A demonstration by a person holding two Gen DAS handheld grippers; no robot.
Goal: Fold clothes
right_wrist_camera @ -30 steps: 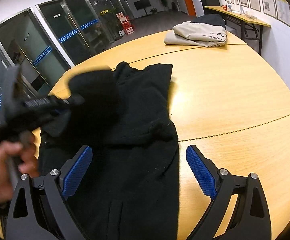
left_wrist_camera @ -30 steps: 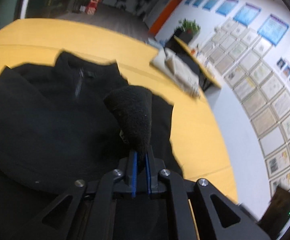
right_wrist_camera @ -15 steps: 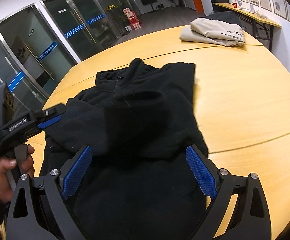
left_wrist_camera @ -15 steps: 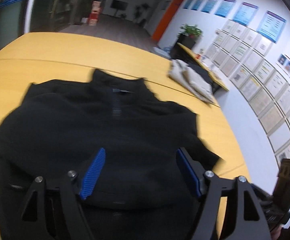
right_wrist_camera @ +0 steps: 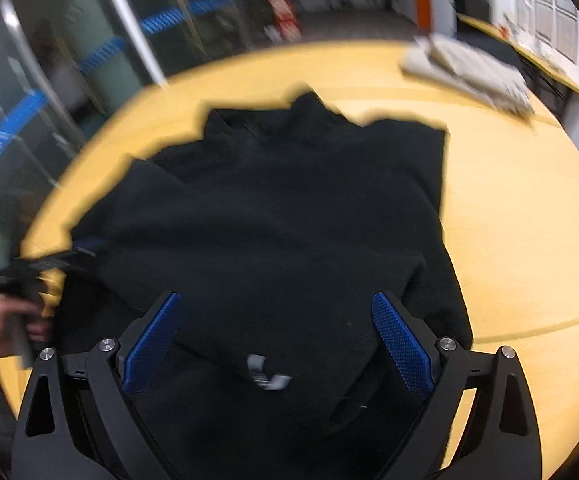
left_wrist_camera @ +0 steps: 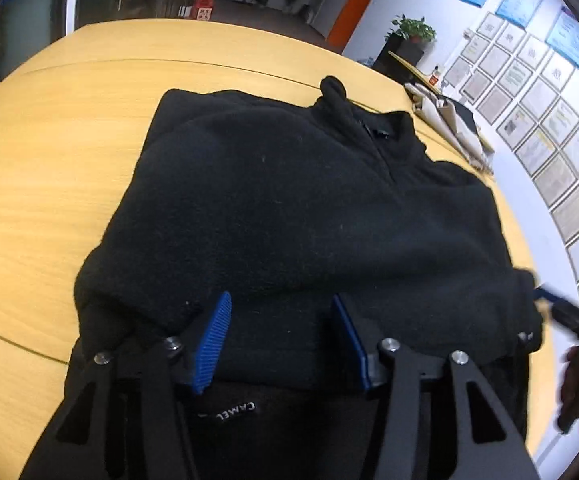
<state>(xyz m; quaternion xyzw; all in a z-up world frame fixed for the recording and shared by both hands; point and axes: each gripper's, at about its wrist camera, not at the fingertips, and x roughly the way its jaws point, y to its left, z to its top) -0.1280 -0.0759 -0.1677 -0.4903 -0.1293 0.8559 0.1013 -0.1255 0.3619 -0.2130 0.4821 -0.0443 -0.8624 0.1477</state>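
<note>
Lying flat on the yellow table (left_wrist_camera: 41,184), the black fleece (left_wrist_camera: 297,208) has its collar (left_wrist_camera: 353,112) at the far end and its hem nearest both grippers, so its long axis runs straight away from them. Both sleeves appear already folded across the chest, leaving a thick band of cloth across the hem side of the collar. The left gripper (left_wrist_camera: 285,340) hovers over the near hem, jaws open and empty, a white brand label just below them. The right gripper (right_wrist_camera: 277,344) also hangs over the near hem, jaws spread wide, holding nothing; that view is blurred. Neither looks clearly nearer. The likely next fold, hem up toward the collar, runs along that axis. A folded beige garment (left_wrist_camera: 445,124) lies beyond the collar.
</note>
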